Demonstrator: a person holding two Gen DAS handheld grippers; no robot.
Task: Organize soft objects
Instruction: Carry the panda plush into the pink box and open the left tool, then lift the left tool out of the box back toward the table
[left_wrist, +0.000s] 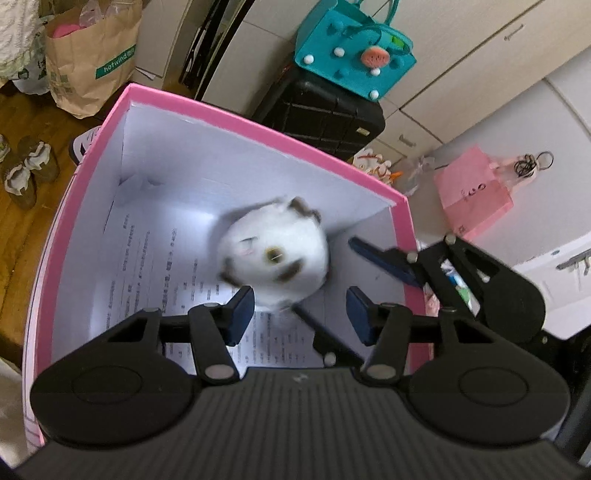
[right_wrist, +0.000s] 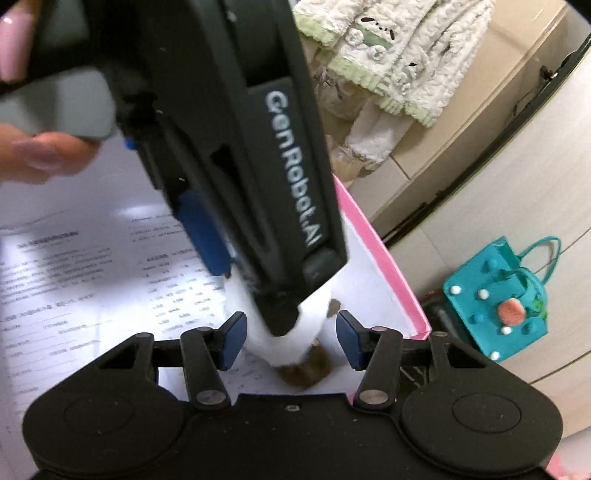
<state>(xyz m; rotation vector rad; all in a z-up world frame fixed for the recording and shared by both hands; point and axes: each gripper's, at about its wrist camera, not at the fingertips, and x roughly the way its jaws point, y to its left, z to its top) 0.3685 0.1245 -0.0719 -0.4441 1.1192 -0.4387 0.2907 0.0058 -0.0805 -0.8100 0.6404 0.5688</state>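
Already inside: round white plush toy with brown patches (left_wrist: 275, 254) at pink cardboard box's (left_wrist: 258, 122) right corner; left gripper (left_wrist: 301, 314), right gripper (right_wrist: 291, 339) gape empty; remaining items unseen.

Wood floor (left_wrist: 22, 229) at left, paper bag (left_wrist: 88, 62) standing on it. Pale cabinets (left_wrist: 461, 66) behind. Teal bag (left_wrist: 354, 51) atop black case (left_wrist: 325, 118). Fluffy garment (right_wrist: 399, 51) hanging.

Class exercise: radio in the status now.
Left gripper open. Right gripper open. Plush toy inside pink box, blurred. Nothing blocking.
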